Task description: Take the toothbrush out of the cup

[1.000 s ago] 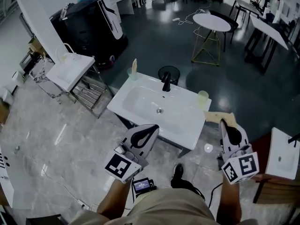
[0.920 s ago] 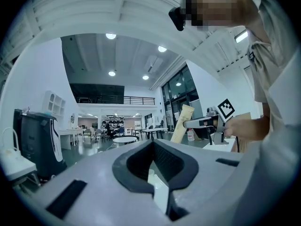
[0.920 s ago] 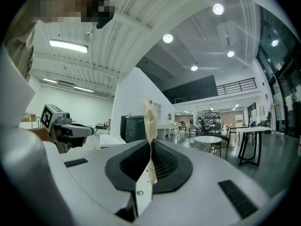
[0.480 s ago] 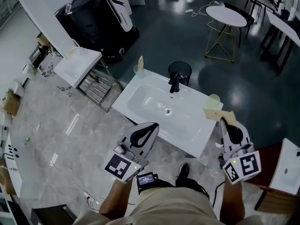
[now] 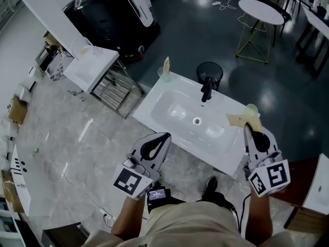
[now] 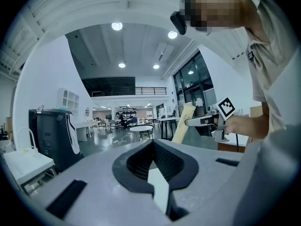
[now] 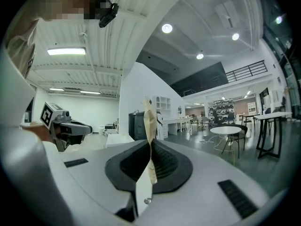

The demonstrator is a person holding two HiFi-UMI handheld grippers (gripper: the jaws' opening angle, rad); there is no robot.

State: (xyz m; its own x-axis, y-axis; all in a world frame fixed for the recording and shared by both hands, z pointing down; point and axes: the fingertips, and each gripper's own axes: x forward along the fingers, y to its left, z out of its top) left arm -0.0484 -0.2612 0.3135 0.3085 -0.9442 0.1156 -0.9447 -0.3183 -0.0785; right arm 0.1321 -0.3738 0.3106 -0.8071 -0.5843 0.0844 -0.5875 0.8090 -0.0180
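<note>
Beside a glossy white sink (image 5: pixel 169 107), the right gripper (image 5: pixel 246 129) pinches a flat tan strip (image 5: pixel 237 120), the left gripper (image 5: pixel 166 137) pressed together.

Surface finishes, basin station.
Noted smooth glossy white glaze on washbasin (image 5: pixel 169 104); matt black on tap (image 5: pixel 206 89); translucent pale plastic on cup (image 5: pixel 251 109); matt grey plastic on right gripper (image 5: pixel 245 127) shell with ribbed black fingers (image 7: pixel 164 165); tan, matt, paper-like wrap on toothbrush (image 5: pixel 236 120); polished sheen on floor (image 5: pixel 77 138).
</note>
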